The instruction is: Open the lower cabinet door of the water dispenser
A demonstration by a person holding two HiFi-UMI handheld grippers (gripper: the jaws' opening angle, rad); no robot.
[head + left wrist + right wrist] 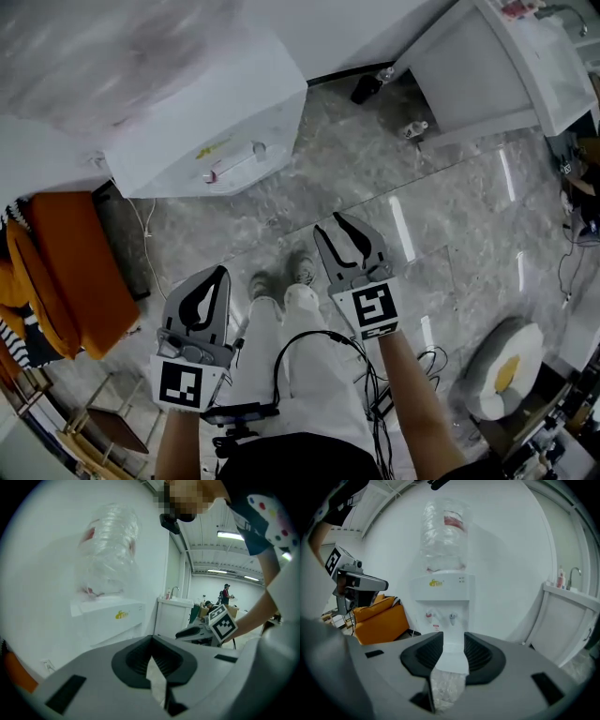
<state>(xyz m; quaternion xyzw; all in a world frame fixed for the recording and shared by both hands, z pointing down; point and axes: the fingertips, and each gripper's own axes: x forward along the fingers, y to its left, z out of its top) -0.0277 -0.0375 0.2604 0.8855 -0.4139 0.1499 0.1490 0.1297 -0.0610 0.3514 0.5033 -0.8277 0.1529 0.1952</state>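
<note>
Down in the head view: finds water dispenser against the wall, ahead and up-left of both tongs; left tongs and right tongs well apart from it. Through the left gripper view: shows tips together, empty, dispenser off to the left. Through the right gripper view: shows pads slightly apart, empty, framing lower cabinet door dead ahead, so likely the better-aligned hand.

Water dispenser stands against the wall with bottle on top, sofa just left of it, sink cabinet to its right on the same wall, cushion on the floor further right, well clear of the wall.
</note>
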